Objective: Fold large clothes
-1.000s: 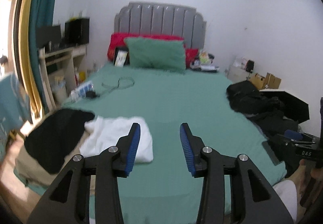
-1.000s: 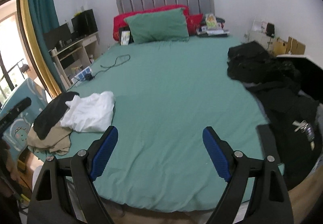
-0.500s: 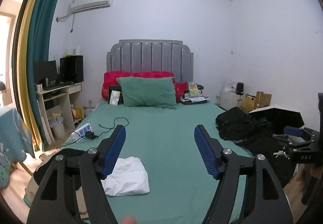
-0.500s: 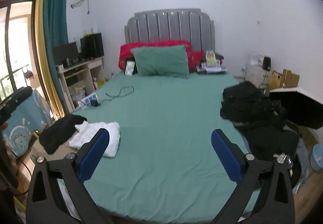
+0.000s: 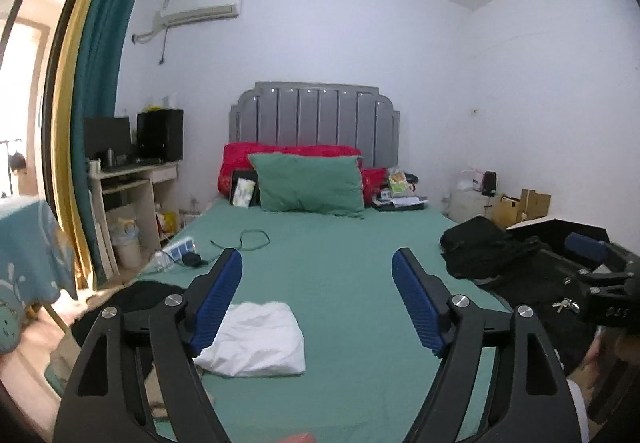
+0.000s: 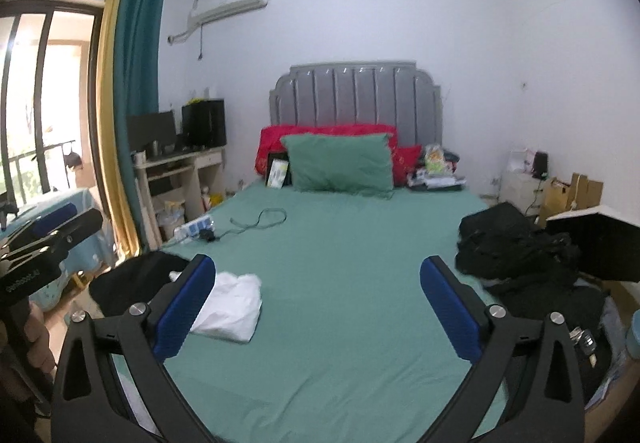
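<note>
Both grippers hang above the foot of the bed (image 5: 340, 263), carrying nothing. The left gripper (image 5: 318, 299) has just been opening and now stands spread with only air between its blue pads; the right gripper (image 6: 316, 307) is spread wide too, after the last of its opening. A folded white garment (image 5: 256, 339) lies near the bed's left edge, beside a black garment (image 6: 132, 283) draped over that edge. The unfolded black clothes (image 6: 516, 255) are heaped on the bed's right side. The next step is probably fetching one from that heap. It would go best to pinch a single layer at a shoulder or hem, lift it free of the heap, then spread it flat on the bare middle of the bed.
</note>
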A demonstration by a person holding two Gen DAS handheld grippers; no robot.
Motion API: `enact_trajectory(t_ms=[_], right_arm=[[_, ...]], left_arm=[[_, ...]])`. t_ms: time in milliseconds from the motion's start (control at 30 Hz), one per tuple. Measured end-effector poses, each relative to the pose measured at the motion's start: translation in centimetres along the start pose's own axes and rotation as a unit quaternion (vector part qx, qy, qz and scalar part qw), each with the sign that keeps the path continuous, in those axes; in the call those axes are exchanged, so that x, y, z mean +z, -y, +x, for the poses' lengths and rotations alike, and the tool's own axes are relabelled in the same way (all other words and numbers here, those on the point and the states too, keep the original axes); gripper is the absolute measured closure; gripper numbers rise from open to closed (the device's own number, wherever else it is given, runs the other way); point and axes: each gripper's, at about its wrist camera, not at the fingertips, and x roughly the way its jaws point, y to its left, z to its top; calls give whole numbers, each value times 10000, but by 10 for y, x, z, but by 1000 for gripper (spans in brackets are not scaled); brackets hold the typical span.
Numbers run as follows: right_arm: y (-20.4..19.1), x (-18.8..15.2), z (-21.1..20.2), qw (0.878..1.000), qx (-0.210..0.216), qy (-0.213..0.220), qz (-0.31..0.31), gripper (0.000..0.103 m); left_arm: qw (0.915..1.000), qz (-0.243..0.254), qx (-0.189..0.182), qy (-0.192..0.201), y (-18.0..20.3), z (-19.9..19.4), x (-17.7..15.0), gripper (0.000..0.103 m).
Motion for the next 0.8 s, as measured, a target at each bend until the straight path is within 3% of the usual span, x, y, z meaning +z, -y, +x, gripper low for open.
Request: enact_trajectory(t_ms=[100,333,800], right_arm=[[-1,-8,9,9999,53,-140,35,2],[1,-15,18,9996,71,-283,28,2],[-4,-16,13,9995,107,-285,-25,2]], left_arm=[[9997,-191,-88,-137,-5,4,-6,23],[9989,-319,89,-326,-13,12,-16,23],[9983,-432,93,-370,-17,10,-17,23]])
